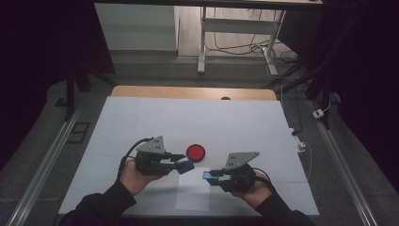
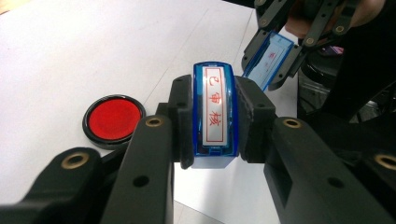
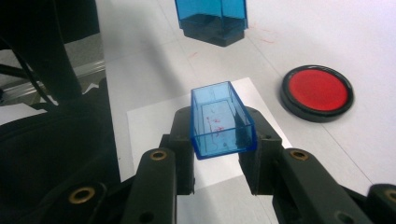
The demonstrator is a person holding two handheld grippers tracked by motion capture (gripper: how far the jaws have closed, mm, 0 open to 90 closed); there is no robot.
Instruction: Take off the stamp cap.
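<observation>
My left gripper (image 1: 185, 165) is shut on a blue stamp (image 2: 214, 112) whose white label bears red characters. The stamp (image 1: 187, 165) hangs just above the table. My right gripper (image 1: 208, 176) is shut on the stamp's clear blue cap (image 3: 222, 122), with the hollow side facing up. The cap (image 1: 206, 175) is a short way in front of the stamp, apart from it. In the right gripper view the stamp's (image 3: 211, 18) dark base is at the top. A round red ink pad (image 1: 195, 152) lies open on the table just beyond the stamp.
A small white sheet of paper (image 1: 193, 195) lies on the white table cover (image 1: 141, 122) under and in front of both grippers. The wooden table edge (image 1: 193, 92) runs along the far side, with desk legs and cables on the floor behind it.
</observation>
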